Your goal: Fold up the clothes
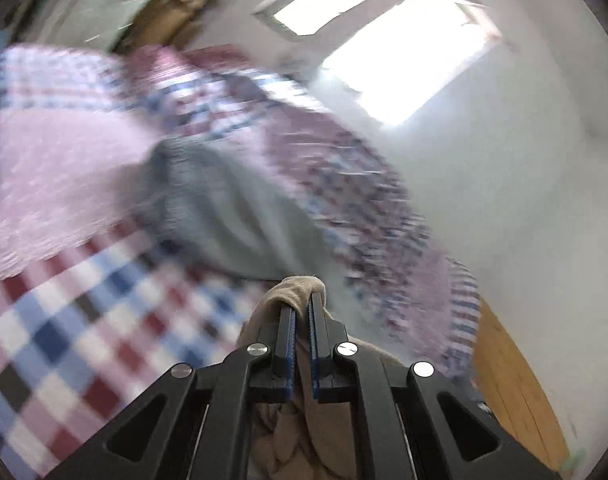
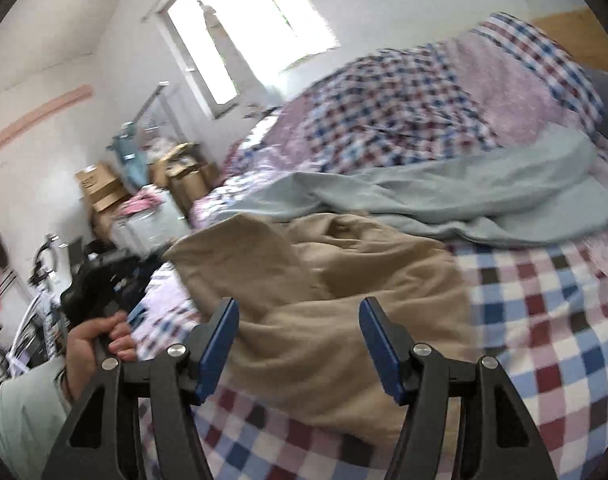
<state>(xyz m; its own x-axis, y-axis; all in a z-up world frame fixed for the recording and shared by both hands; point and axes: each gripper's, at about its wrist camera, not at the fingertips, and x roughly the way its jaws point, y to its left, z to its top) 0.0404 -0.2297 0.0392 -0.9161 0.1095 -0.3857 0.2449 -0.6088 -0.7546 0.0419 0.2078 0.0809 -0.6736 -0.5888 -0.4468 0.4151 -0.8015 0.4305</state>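
Note:
In the left wrist view my left gripper (image 1: 302, 300) is shut on a fold of the tan garment (image 1: 292, 420), which drapes over its fingertips and hangs below them. Beyond it a grey-green garment (image 1: 224, 208) lies crumpled on the checked bed sheet (image 1: 84, 340). In the right wrist view my right gripper (image 2: 300, 312) stands open just above the tan garment (image 2: 323, 280), nothing pressed between its blue pads (image 2: 228, 324). The grey-green garment (image 2: 463, 200) lies behind the tan one. At the left a hand (image 2: 96, 344) holds the blurred left gripper (image 2: 100, 284) near the tan garment's corner.
A bunched checked and pink quilt (image 2: 403, 100) fills the back of the bed (image 2: 543, 340). Cardboard boxes (image 2: 100, 188) and clutter stand by the wall at the left, under a bright window (image 2: 244, 20). A wooden headboard (image 2: 575, 36) shows at the far right.

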